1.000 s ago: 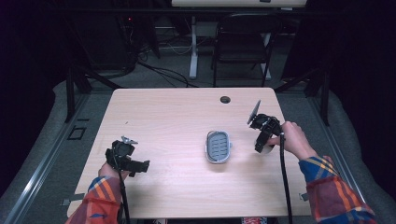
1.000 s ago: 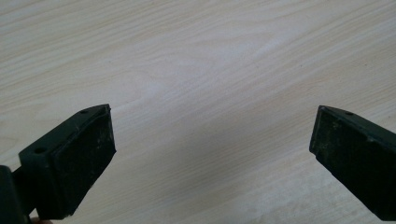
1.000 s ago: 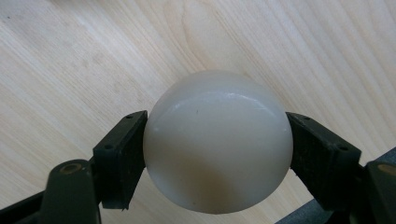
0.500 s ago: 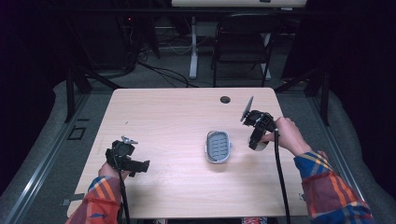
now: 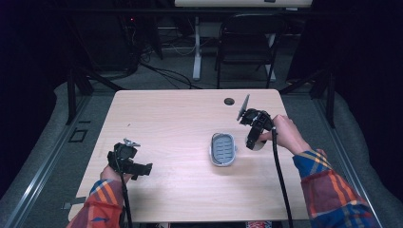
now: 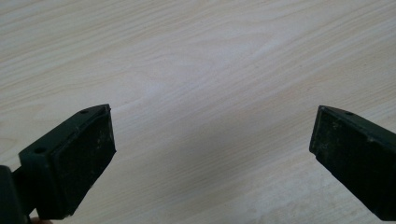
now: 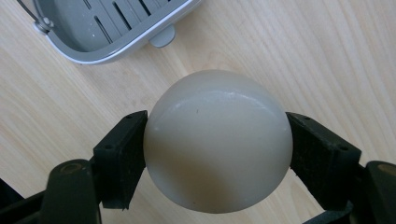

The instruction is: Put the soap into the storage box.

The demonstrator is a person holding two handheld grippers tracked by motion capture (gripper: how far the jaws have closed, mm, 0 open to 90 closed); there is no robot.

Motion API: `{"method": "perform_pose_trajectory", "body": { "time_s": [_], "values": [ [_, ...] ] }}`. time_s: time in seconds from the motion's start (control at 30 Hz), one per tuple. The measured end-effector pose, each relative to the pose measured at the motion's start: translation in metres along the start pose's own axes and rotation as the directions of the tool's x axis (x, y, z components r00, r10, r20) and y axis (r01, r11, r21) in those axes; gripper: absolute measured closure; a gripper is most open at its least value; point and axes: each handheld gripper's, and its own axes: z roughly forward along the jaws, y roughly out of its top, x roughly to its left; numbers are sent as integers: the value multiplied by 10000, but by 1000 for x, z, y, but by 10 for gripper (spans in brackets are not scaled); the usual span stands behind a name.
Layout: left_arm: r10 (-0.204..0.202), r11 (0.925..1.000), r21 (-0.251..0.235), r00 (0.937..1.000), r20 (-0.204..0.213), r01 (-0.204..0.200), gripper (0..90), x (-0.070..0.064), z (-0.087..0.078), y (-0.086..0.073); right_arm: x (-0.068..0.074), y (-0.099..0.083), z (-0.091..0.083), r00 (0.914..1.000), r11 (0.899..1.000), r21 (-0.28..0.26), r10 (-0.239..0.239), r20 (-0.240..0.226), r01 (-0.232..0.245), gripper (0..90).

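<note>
I work over a pale wood-grain tabletop [image 5: 180, 123] with a cable hole [image 5: 229, 101] at its far edge; behind it the dark room holds a black chair [image 5: 247, 45]. My right gripper [image 5: 252, 138] has its fingers closed on a round, off-white soap [image 7: 217, 140], held above the tabletop just right of the grey slotted soap dish [image 5: 223, 149]. The soap is near-spherical, so I see no clear long axis. My left gripper [image 5: 142, 168] rests near-left, fingers wide apart.
</note>
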Motion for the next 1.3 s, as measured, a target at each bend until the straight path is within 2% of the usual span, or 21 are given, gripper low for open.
{"method": "perform_pose_trajectory", "body": {
  "time_s": [0.43, 0.83, 1.13, 1.3],
  "values": [
    [29, 10000, -14, 10000, 2, -29, 2, 0, 0, 0, 10, 21, -9, 9993, 9987, -366, -354, 70, 356, 244],
    [39, 10000, -8, 10000, 43, -39, 2, 0, 0, 0, 24, 45, -2, 9966, 9962, -285, -827, -40, 826, 244],
    [22, 10000, -11, 10000, 39, -22, 2, 0, 0, 0, 31, 58, 0, 9950, 9943, -382, -998, -28, 997, 244],
    [29, 10000, -11, 10000, 35, -29, 2, 0, 0, 0, 41, 70, 2, 9913, 9907, -387, -1310, -79, 1306, 243]
  ]
}}
